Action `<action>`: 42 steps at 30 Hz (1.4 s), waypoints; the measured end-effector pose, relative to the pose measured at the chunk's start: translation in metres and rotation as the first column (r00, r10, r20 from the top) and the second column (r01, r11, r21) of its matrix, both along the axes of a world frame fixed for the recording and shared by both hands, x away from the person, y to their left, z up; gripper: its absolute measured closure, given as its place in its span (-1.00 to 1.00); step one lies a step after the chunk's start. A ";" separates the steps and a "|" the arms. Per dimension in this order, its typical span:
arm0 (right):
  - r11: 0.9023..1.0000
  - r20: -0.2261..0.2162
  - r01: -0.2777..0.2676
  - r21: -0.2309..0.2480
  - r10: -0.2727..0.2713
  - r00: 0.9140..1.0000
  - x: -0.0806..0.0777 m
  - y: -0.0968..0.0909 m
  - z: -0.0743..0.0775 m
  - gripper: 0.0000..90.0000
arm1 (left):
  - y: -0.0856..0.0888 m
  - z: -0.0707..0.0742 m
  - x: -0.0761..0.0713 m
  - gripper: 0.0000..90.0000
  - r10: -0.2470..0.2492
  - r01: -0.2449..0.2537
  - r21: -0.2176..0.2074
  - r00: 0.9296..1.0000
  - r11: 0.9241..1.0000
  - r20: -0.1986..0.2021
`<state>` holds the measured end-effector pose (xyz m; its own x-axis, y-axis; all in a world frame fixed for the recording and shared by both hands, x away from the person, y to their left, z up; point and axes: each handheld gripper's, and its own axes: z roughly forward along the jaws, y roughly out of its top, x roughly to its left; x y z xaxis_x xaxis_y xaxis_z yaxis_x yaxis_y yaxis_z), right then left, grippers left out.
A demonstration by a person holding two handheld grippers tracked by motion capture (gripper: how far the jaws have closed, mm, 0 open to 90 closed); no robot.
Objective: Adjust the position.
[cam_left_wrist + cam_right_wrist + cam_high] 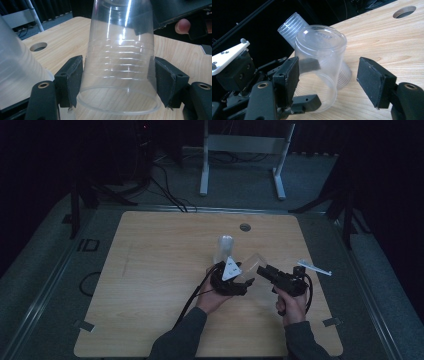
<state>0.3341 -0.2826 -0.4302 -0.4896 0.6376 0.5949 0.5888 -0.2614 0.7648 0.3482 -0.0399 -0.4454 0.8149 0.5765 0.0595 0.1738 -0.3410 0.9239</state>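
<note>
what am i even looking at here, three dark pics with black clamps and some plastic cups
A person sits at a wooden table and holds a hand-operated grabbing tool in each hand. The wide picture looks down from above. The other two come from small cameras riding on the tools, looking along their black fingers. The left gripper has its fingers pressed on both sides of a clear plastic cup, near its rim. The right gripper stands open with that cup's closed end between its fingers; I can't tell whether the left finger touches it. A second clear cup stands upside down on the table behind.
</note>
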 end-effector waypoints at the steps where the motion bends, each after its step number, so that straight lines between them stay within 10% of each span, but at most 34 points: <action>1: 1.000 0.000 0.000 -0.002 0.000 1.000 0.000 -0.001 0.000 -0.23 | 0.001 0.000 0.000 -0.34 0.001 -0.001 0.002 1.000 1.000 0.001; 42: 0.984 0.004 0.009 -0.176 -0.008 1.000 -0.003 -0.014 -0.002 -0.09 | 0.021 0.008 0.000 -0.33 -0.080 0.080 0.081 0.997 0.993 -0.007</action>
<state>0.3314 -0.2964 -0.4324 -0.4852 0.7363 0.4717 0.5846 -0.1280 0.8012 0.3482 -0.0189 -0.4378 0.8587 0.5026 0.1005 0.1462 -0.4281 0.8918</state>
